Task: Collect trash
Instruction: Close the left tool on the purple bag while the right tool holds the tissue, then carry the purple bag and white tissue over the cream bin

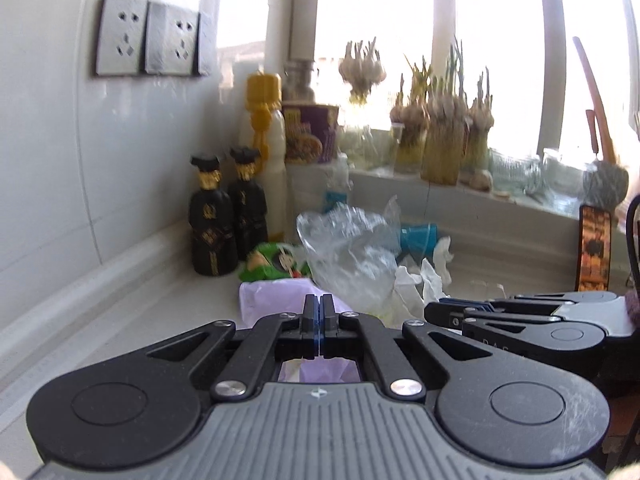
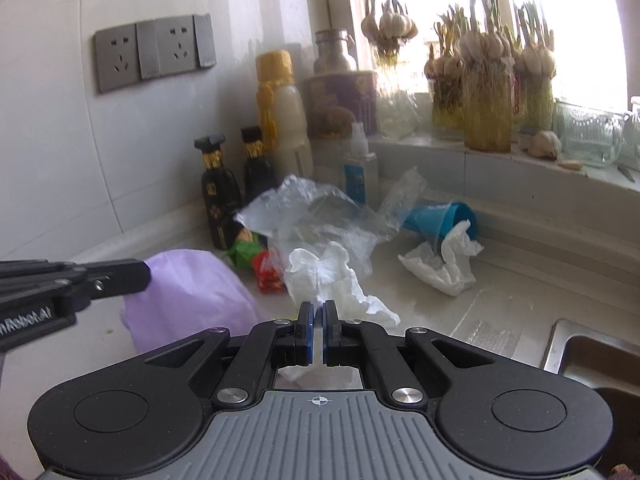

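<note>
Trash sits bunched on the pale counter (image 2: 500,304) near the back wall: a crumpled clear plastic film wrapper (image 2: 320,216), a crumpled white paper tissue (image 2: 336,276) just in front of it, a second white tissue wad (image 2: 448,264) touching a tipped blue plastic cup (image 2: 440,220), plus a green-and-red snack wrapper (image 2: 256,256) beside two black bottles (image 2: 220,196). A thin lilac plastic bag (image 2: 188,288) lies at left front, prob. the collection bag. Handling, by judgement: all v. light, soft, no stiffness; film is slippery and springy, so pinch a thick fold, not a flat face; tissues tear easily but grip well at the bunched middle; cup is stiffer, take by the rim. Bag film is limp, needs its edge held so the mouth stays open. Left gripper (image 1: 319,300): jaws together, and in the right wrist view its tip meets the lilac bag's upper edge, looks clamped on that edge, though contact is partly hidden. It points slightly downward, w/ bag beneath it. Right gripper (image 2: 319,306): jaws closed w/ only a sliver between pads, nothing seen held; it hovers tilted down, just over the near tissue's front corner. Steel sink (image 2: 592,352) at right front, well apart from the pile.
</note>
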Available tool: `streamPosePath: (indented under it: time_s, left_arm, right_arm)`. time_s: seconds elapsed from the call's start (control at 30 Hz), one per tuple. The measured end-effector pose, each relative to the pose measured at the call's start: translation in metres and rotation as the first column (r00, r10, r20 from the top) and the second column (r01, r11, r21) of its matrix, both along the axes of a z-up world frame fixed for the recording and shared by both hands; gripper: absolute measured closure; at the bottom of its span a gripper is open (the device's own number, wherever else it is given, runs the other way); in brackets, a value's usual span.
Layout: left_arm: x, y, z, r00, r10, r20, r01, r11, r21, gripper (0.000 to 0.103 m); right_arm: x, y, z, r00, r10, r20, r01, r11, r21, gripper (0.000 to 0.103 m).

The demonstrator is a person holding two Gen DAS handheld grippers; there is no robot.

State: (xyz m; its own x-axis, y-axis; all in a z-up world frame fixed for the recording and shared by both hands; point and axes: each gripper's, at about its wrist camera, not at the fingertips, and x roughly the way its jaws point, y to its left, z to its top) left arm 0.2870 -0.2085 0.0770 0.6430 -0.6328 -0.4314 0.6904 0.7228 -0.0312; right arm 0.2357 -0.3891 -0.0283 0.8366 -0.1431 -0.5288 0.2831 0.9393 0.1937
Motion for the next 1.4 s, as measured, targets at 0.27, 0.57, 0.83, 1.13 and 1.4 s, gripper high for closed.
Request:
streamPosePath:
  time_s: [0.27,0.57,0.83,1.13,1.4]
  left_arm:
    - [-0.010,0.020,0.022,0.998,0.043,0.045,-0.041,0.999,-0.034,0.103]
    - [-0.023,0.050,0.042,0.992,0.114,0.051,-0.112,0.993,-0.041,0.103]
    - [-0.032,0.092,0.052,0.979,0.203,0.027,-0.201,0.978,-0.058,0.103]
    - [-0.047,0.143,0.053,0.960,0.281,-0.012,-0.281,0.957,-0.074,0.103]
    - [-0.072,0.192,0.051,0.936,0.351,-0.042,-0.353,0.931,-0.092,0.103]
  right_arm:
    - [-0.006,0.004,0.016,0.998,0.047,0.049,-0.049,0.998,0.035,0.101]
    - [-0.009,0.019,0.033,0.991,0.113,0.068,-0.114,0.993,0.011,0.101]
    - [-0.009,0.044,0.043,0.976,0.205,0.075,-0.205,0.979,-0.011,0.101]
    - [-0.011,0.091,0.056,0.929,0.364,0.073,-0.360,0.931,-0.062,0.101]
    - [-0.017,0.140,0.061,0.859,0.509,0.047,-0.505,0.859,-0.084,0.101]
